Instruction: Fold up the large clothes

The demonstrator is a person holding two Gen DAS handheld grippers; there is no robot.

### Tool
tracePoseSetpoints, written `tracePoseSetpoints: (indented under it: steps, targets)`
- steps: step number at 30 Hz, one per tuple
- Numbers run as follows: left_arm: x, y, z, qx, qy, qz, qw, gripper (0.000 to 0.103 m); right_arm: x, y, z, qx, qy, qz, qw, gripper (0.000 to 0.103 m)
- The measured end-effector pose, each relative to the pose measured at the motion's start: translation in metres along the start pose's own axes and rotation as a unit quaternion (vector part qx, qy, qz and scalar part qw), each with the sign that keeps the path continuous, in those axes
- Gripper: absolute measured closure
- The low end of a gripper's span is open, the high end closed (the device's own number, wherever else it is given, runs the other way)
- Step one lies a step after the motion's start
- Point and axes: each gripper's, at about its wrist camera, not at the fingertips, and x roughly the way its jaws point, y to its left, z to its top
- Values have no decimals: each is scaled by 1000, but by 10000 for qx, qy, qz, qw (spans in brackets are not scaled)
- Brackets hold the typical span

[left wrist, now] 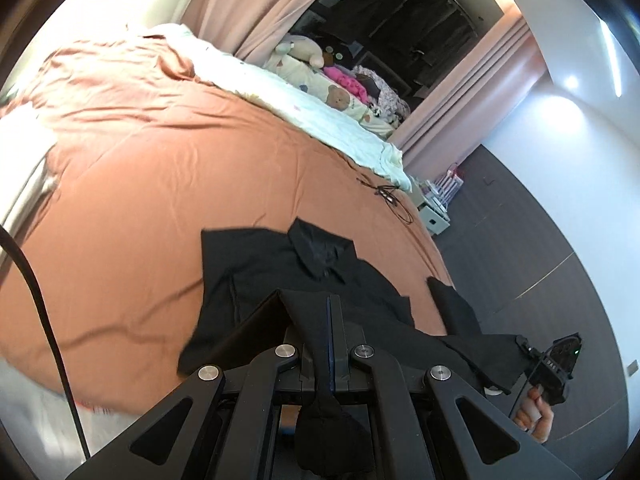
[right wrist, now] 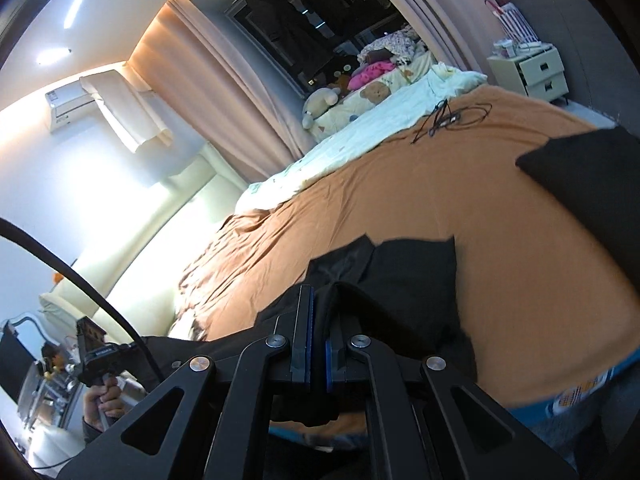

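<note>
From the left wrist view I see my left gripper (left wrist: 333,312) with its fingers (left wrist: 341,320) pressed together on a fold of the large black cloth garment (left wrist: 280,264), which spreads over the orange quilted bed cover (left wrist: 160,184). The cloth drapes over the fingers and hides their tips, and more of it hangs below the frame, cut off. At the lower right my right gripper (left wrist: 554,362) shows small, its fingers buried in the garment's edge. A thin black cable (left wrist: 386,194) lies farther up the bed. From the right wrist view the right gripper (right wrist: 318,320) is clamped on a bunched black hem, which covers the right finger. The garment's blurred far end (right wrist: 592,184) runs out of frame at right.
</note>
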Motion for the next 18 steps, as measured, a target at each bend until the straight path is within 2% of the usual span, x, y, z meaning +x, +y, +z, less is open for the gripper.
tracePoseSetpoints:
  steps: [9,18]
  targets:
    - [73,11,57,113,157,345,9992,102,76,1,35,-234,103,-322,9992,102]
    - [153,43,79,66,495,697,9963,102,156,-4,56,-261,423,-771,9958,102]
